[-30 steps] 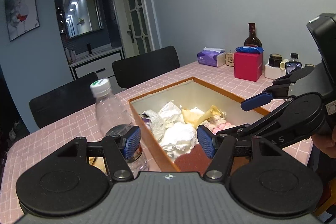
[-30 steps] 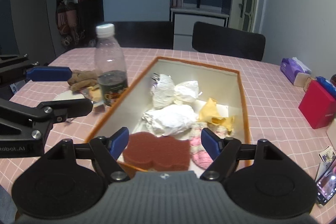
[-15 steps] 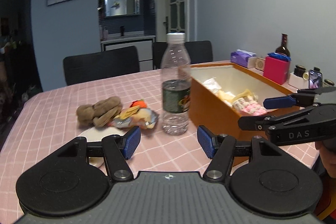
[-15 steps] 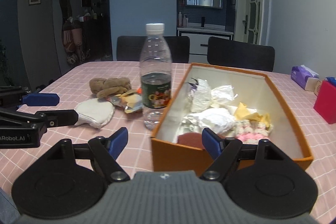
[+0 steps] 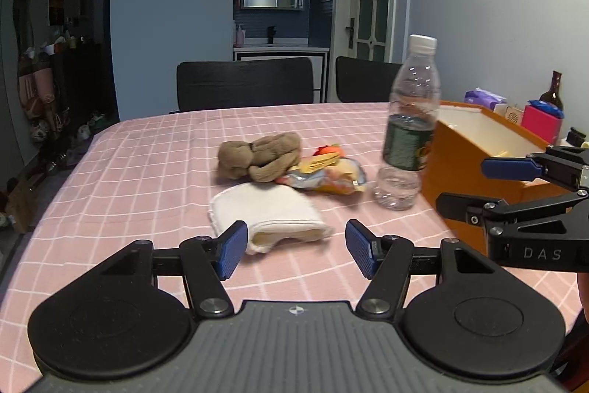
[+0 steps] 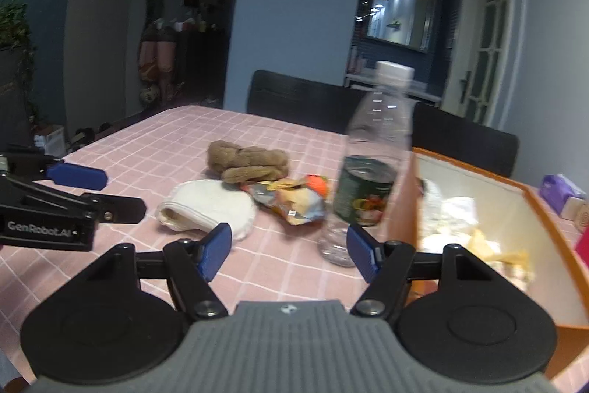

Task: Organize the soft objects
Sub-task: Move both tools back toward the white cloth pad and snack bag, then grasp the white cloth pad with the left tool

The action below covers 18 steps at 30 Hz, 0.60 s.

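Note:
A folded white cloth pad (image 5: pixel 270 214) lies on the pink checked table just in front of my left gripper (image 5: pixel 294 251), which is open and empty. Behind it lie a brown plush toy (image 5: pixel 261 159) and a crumpled snack bag (image 5: pixel 325 176). The orange box (image 5: pixel 475 172) at the right holds several soft items (image 6: pixel 460 231). My right gripper (image 6: pixel 289 251) is open and empty, low over the table, facing the pad (image 6: pixel 208 209), the plush (image 6: pixel 246 161) and the bag (image 6: pixel 291 198). It also shows at the right of the left wrist view (image 5: pixel 493 187).
A clear plastic bottle (image 5: pixel 408 131) stands upright between the bag and the box; it also shows in the right wrist view (image 6: pixel 368 172). A red box (image 5: pixel 541 122), a dark glass bottle (image 5: pixel 552 93) and a tissue pack (image 5: pixel 482 98) stand at the far right. Black chairs (image 5: pixel 244 84) line the far edge.
Both grippers have left the box, dropped low and turned left toward the loose items on the table. The left gripper now sits close to the white pad. Both stay open.

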Available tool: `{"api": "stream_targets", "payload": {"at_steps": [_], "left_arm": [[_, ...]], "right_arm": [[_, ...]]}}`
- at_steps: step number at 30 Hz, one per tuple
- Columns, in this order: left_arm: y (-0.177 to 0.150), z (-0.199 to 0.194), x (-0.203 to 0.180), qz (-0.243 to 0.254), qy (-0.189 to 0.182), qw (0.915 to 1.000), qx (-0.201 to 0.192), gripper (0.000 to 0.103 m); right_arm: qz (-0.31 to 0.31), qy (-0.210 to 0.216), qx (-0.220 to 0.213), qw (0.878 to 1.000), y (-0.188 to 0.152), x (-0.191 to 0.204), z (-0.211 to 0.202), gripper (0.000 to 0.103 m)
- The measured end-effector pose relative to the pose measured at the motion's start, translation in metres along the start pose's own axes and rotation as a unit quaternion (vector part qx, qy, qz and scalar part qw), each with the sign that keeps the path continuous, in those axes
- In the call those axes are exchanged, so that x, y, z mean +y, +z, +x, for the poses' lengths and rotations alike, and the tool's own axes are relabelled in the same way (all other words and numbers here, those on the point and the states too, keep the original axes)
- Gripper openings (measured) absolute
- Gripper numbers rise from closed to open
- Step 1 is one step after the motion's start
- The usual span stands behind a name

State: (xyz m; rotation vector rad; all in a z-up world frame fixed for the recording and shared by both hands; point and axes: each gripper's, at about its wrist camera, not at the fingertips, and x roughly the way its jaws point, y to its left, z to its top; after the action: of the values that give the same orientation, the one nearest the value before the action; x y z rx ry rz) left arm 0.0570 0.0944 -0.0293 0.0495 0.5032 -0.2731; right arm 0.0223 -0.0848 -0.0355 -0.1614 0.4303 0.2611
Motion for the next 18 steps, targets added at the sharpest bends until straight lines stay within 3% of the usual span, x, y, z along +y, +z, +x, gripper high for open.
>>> {"api": "stream_targets", "payload": {"at_steps": [5, 8, 18], "left_arm": [[0.001, 0.022, 0.013, 0.044, -0.019, 0.9984, 0.030, 0.073], [0.001, 0.044, 0.013, 0.083, -0.012, 0.9955, 0.044, 0.073], [-0.003, 0.109, -0.005, 0.196, -0.018, 0.9772, 0.080, 0.077]], "right_arm": [[0.004, 0.013, 0.030, 0.999, 0.003, 0.008, 0.033, 0.063], [0.007, 0.015, 0.060, 0.998, 0.001, 0.007, 0.056, 0.060], [0.021, 0.026, 0.110, 0.993, -0.006, 0.001, 0.106, 0.052]]}}
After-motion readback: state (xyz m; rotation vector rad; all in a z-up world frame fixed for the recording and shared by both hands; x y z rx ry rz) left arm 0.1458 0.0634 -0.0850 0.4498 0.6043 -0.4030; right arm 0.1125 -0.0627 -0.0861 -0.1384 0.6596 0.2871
